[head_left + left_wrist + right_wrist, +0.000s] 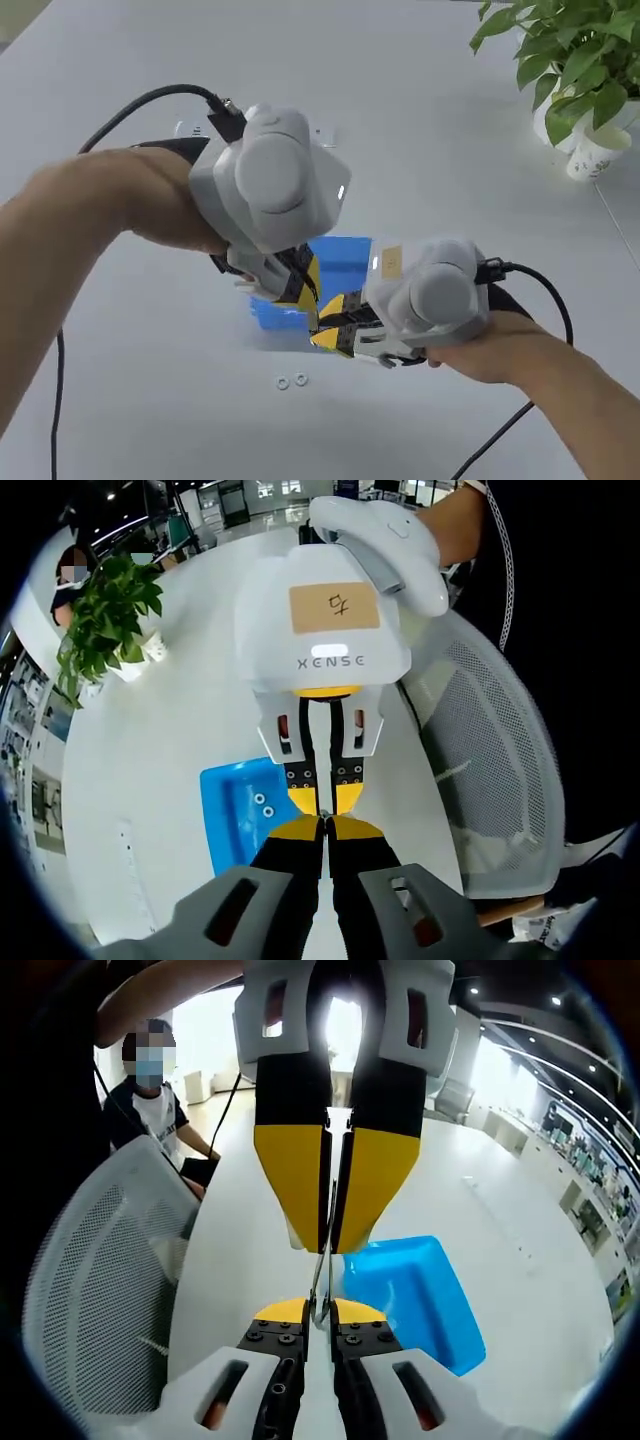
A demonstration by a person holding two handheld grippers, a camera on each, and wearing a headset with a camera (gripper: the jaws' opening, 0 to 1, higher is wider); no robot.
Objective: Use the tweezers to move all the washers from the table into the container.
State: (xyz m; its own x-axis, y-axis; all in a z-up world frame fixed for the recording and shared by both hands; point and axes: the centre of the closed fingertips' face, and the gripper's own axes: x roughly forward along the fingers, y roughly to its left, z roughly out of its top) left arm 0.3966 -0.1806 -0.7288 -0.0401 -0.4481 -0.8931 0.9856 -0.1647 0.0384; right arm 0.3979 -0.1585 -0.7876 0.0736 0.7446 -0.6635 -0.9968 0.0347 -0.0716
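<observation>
both tip to tip, the left hand-held gripper (326, 823) and right hand-held gripper (318, 1312) clamp the tweezers (325, 1230) lengthwise between them.

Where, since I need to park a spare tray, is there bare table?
Free: the far stretch of table left of the plant; the near strip left of the washers. Crowded: centre, where left claw and right claw grip the tweezers by the blue container.
</observation>
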